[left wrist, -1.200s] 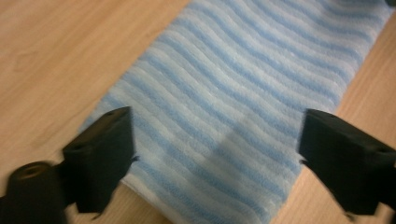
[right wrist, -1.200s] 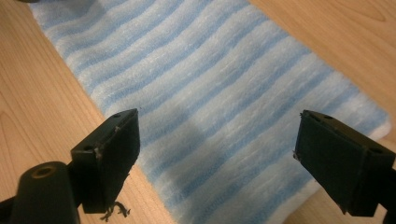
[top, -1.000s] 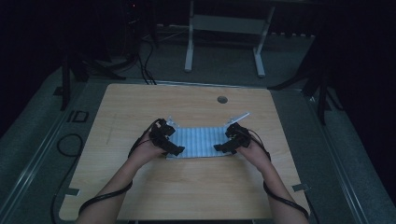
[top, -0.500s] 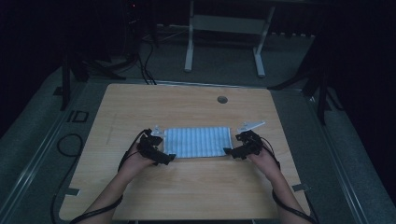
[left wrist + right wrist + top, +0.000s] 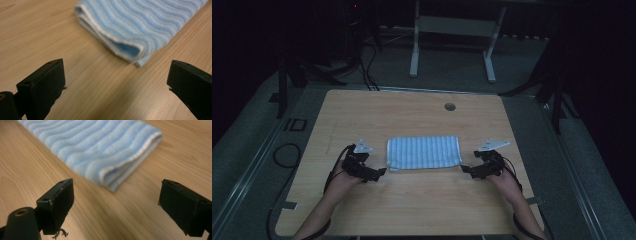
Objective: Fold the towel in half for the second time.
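Observation:
A folded blue-and-white striped cloth (image 5: pixel 424 152) lies flat on the middle of the wooden table (image 5: pixel 412 112). My left gripper (image 5: pixel 379 172) rests just off the cloth's near-left corner, open, nothing between its jaws. My right gripper (image 5: pixel 466 170) sits off the near-right corner, also open and holding nothing. In the left gripper view the cloth's folded corner (image 5: pixel 130 48) lies a little ahead of my left gripper (image 5: pixel 116 83), apart from it. The right gripper view shows the cloth's other corner (image 5: pixel 112 178) just beyond my right gripper (image 5: pixel 116 206).
A small round grommet hole (image 5: pixel 450 106) sits near the table's far edge. Cables (image 5: pixel 287 155) trail on the grey floor at the left. A white metal stand (image 5: pixel 452 30) is behind the table. Bare wood surrounds the cloth.
Both grippers let go of the cloth and drew back toward me and outward, their jaws now open. The cloth stays folded in the middle.

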Tool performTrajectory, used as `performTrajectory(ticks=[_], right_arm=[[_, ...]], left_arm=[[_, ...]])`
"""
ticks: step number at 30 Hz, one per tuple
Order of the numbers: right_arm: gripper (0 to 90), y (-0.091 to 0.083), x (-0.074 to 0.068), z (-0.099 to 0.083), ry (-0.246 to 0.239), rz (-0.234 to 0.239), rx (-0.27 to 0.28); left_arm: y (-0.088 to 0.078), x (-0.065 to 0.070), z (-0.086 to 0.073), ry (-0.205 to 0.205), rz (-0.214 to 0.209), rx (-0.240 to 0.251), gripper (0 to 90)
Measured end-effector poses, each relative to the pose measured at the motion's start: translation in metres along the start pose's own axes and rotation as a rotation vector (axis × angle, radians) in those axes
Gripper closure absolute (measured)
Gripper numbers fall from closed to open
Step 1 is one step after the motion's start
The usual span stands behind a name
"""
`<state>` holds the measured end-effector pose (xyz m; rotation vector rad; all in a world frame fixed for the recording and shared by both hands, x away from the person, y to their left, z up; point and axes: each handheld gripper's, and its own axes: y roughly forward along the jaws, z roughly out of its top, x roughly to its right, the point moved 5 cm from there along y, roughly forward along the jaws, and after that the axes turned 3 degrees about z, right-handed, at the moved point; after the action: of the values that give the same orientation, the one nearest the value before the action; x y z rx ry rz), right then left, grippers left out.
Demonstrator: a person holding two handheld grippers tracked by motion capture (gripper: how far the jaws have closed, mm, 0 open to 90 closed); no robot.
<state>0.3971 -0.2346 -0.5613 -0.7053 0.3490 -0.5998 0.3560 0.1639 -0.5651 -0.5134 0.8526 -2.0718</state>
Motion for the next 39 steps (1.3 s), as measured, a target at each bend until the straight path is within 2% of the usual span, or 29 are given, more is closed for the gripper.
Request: performTrajectory(ticks=[2,4,8,9,14,17,20,21,22,23,30,33,34,35,38,39], right_arm=[[12.6,-0.004,0.002,-0.004,0.009,-0.008,0.012],[12.5,-0.007,0.002,-0.009,0.023,0.004,0.025],[12.5,-0.013,0.003,-0.017,0.035,-0.015,0.039],[12.1,-0.016,0.004,-0.022,0.041,-0.04,0.049],[12.1,-0.022,0.008,-0.03,0.08,-0.032,0.069],[12.2,-0.029,0.011,-0.035,0.107,-0.063,0.101],[12.8,-0.032,0.013,-0.039,0.113,-0.082,0.1],[12.8,-0.034,0.014,-0.043,0.118,-0.111,0.101],[12.8,-0.034,0.014,-0.043,0.118,-0.111,0.101],[12.8,-0.037,0.016,-0.046,0.119,-0.133,0.1],[12.8,-0.047,0.018,-0.055,0.14,-0.147,0.124],[12.7,-0.055,0.02,-0.061,0.144,-0.187,0.137],[12.7,-0.055,0.02,-0.061,0.144,-0.187,0.137],[12.7,-0.059,0.02,-0.064,0.158,-0.194,0.148],[12.7,-0.063,0.021,-0.069,0.168,-0.213,0.151],[12.8,-0.068,0.021,-0.073,0.186,-0.233,0.16]], left_arm=[[-0.003,-0.002,-0.005,-0.004,0.008,0.011,1.7],[-0.005,-0.005,-0.01,-0.01,0.003,0.0,1.2],[-0.01,-0.01,-0.021,-0.032,0.025,-0.002,1.1],[-0.013,-0.013,-0.025,-0.046,0.032,0.008,1.2],[-0.018,-0.02,-0.034,-0.058,0.058,0.038,1.2],[-0.023,-0.026,-0.042,-0.08,0.079,0.04,1.2],[-0.025,-0.028,-0.045,-0.085,0.094,0.039,1.2],[-0.027,-0.03,-0.049,-0.093,0.097,0.041,1.2],[-0.027,-0.03,-0.049,-0.093,0.097,0.041,1.2],[-0.028,-0.033,-0.051,-0.1,0.102,0.043,1.2],[-0.032,-0.039,-0.061,-0.131,0.126,0.038,1.2],[-0.035,-0.041,-0.067,-0.154,0.132,0.041,1.2],[-0.035,-0.041,-0.067,-0.154,0.132,0.041,1.2],[-0.038,-0.043,-0.071,-0.163,0.153,0.047,1.2],[-0.041,-0.045,-0.073,-0.185,0.157,0.061,1.2],[-0.044,-0.045,-0.076,-0.191,0.169,0.063,1.2]])
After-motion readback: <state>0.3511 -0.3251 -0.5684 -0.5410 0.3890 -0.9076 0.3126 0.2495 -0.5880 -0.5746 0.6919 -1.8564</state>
